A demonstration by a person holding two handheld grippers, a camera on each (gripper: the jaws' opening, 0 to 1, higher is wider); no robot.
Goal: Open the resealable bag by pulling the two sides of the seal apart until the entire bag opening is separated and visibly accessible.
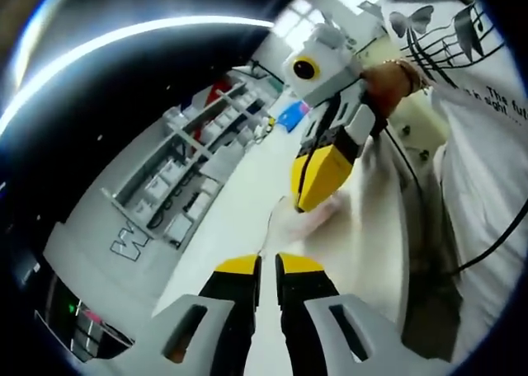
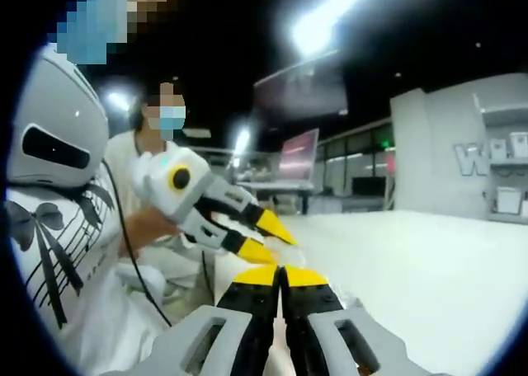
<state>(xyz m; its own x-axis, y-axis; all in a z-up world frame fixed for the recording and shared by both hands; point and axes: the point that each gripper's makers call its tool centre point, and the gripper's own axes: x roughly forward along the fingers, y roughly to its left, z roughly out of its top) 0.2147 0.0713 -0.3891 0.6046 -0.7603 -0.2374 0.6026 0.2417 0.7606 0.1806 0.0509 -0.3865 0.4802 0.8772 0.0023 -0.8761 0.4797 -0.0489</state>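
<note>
Nearest the lens in the left gripper view, the left gripper (image 1: pixel 268 265) rises from the bottom edge, its two yellow-tipped black jaws nearly together with only a thin dark slit between them. Whether they pinch anything there is too hard to tell. Just beyond the tips lies the resealable bag (image 1: pixel 307 218), a pale, pinkish, see-through shape resting on the white table (image 1: pixel 239 203).

Coming down from the upper right is the right gripper (image 1: pixel 318 199), tilted steeply toward the table, its yellow tips pressed together and touching the bag. A person's hand (image 1: pixel 388 83) wraps around its handle, wrist bent downward, with a bracelet at the wrist and a white printed shirt (image 1: pixel 478 104) behind.

In the right gripper view, the right gripper (image 2: pixel 281 275) shows its own jaws pressed tight, tip against tip, with a bit of clear film (image 2: pixel 351 298) at their sides (the bag's edge, blurred). The left gripper (image 2: pixel 268 237) enters from the left, angled down and to the right, its yellow tips slightly spread and resting close above the right one's tips. A hand (image 2: pixel 148 226) holds it low, near the table's (image 2: pixel 429 260) edge.

Grey shelving (image 1: pixel 186 166) stands well apart, beyond the table.
</note>
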